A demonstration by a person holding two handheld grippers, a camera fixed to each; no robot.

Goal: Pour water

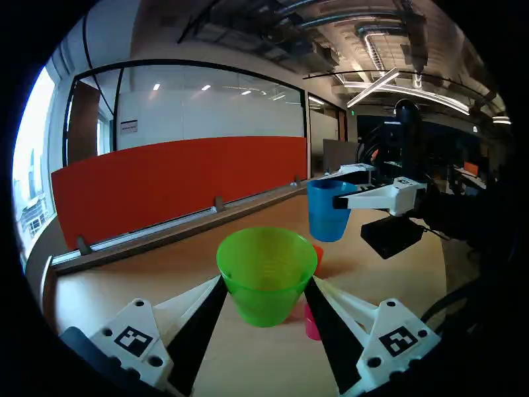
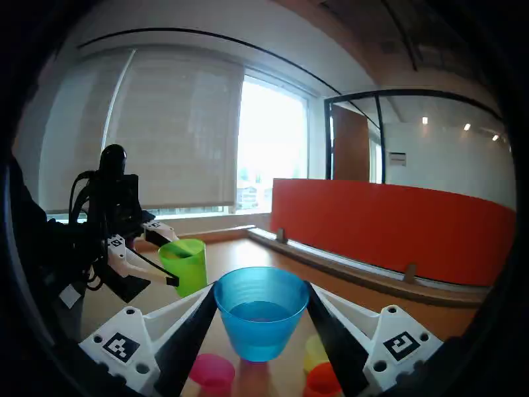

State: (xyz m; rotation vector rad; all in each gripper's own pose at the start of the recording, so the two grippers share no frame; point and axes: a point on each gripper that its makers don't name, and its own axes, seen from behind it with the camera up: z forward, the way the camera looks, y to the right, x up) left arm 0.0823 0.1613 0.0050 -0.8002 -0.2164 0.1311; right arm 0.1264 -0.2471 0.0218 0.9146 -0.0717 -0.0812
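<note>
Your right gripper [image 2: 261,290] pinches the blue cup [image 2: 262,331], a little water [image 2: 259,311] inside; your left gripper [image 1: 266,284] pinches the green cup [image 1: 267,264], both held over the wooden table [image 1: 152,284]; bring the blue rim above the green mouth, then tip slowly; both cups are smooth, tapered, translucent plastic, so squeeze gently.

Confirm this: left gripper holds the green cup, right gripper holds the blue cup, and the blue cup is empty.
Wrong on one point: the blue cup is not empty; the right gripper view shows water in it. The left gripper does hold the green cup and the right gripper the blue cup.
</note>
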